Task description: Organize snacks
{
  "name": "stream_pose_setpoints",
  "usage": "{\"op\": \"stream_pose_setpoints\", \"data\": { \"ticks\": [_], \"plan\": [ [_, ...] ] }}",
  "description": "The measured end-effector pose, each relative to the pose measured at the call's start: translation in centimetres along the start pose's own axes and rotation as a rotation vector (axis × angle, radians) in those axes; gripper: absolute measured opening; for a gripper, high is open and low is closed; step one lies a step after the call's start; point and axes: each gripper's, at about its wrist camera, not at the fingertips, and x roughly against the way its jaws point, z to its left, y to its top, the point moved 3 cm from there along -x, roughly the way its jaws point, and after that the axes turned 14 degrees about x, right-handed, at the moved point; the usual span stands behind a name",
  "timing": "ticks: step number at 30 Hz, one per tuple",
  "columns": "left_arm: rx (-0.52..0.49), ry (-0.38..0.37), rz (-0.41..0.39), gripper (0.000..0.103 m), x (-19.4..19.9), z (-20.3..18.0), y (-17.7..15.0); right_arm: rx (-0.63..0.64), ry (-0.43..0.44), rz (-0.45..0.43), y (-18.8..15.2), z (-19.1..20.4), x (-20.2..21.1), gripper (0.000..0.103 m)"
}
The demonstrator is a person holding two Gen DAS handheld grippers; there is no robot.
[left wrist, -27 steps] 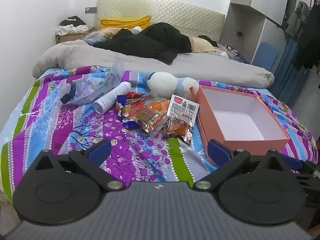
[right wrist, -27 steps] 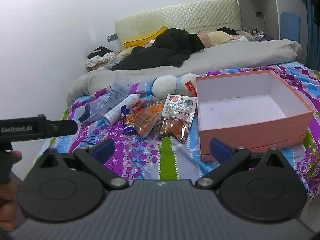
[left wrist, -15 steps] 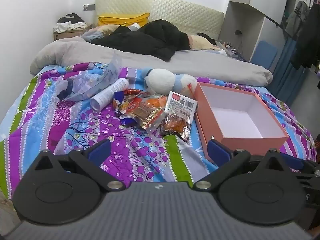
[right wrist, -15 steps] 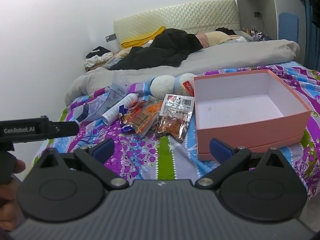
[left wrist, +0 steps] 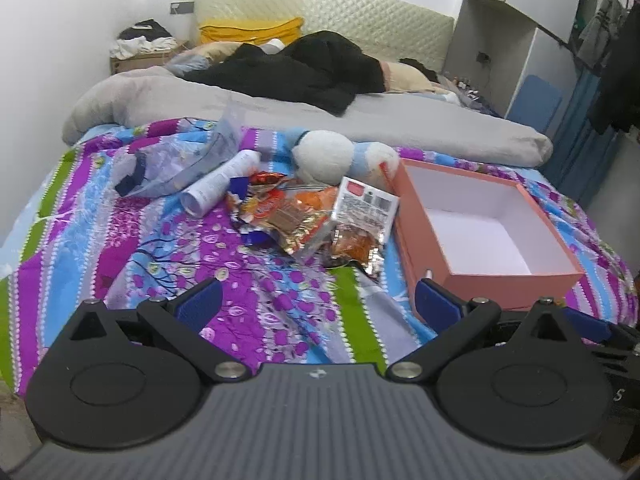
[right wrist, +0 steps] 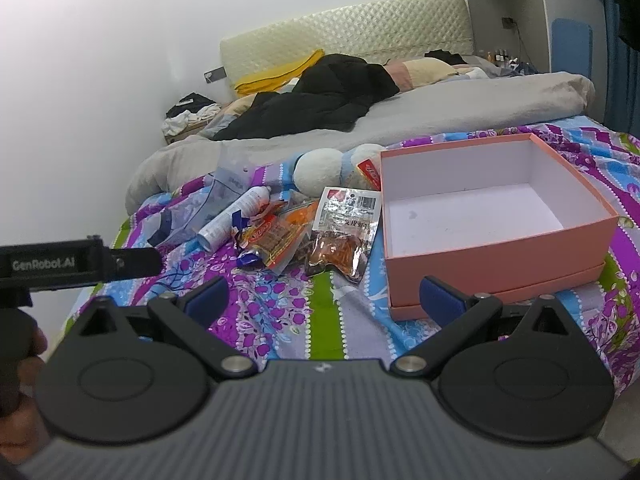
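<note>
On the bed, a box [right wrist: 496, 248] sits near the foot edge toward the right side, and a heap of snack packets [right wrist: 312, 236] lies just left of it, the nearest packet close beside the box's left wall. A tube [right wrist: 236, 218] lies at the heap's left, a plastic bag [right wrist: 192, 216] left of that, and a stuffed toy [right wrist: 324, 168] lies behind the heap, near the box's far left corner. Behind all these a duvet [right wrist: 440, 120] runs across the bed from side to side, with a pile of clothes [right wrist: 320, 100] on it toward the headboard [right wrist: 344, 40].
</note>
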Motion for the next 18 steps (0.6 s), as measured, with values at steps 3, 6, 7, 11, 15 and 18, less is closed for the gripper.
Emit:
{"op": "stream_pose_setpoints", "data": {
  "ticks": [3,6,7,11,15,18],
  "plan": [
    [0.014,0.004,0.007,0.103,-0.3,0.7,0.1,-0.010,0.000,0.013,-0.1,0.0,-0.6,0.103],
    [0.028,0.015,0.002,0.103,-0.8,1.7,0.1,-0.011,0.006,0.022,-0.2,0.0,-1.1,0.103],
    [0.032,0.017,0.004,0.103,-1.1,1.9,0.2,-0.010,0.006,0.025,-0.2,0.1,-1.3,0.103],
    [0.042,0.018,-0.007,0.103,-2.1,2.8,0.0,0.005,-0.005,0.039,-0.7,0.4,-2.1,0.103],
    [0.077,0.023,-0.007,0.103,-2.2,3.6,-0.1,0.021,0.004,0.068,-1.2,0.9,-2.6,0.103],
    [0.069,0.038,0.026,0.103,-2.5,3.8,-0.5,0.043,0.012,0.055,-1.0,1.3,-2.3,0.103]
  ]
}}
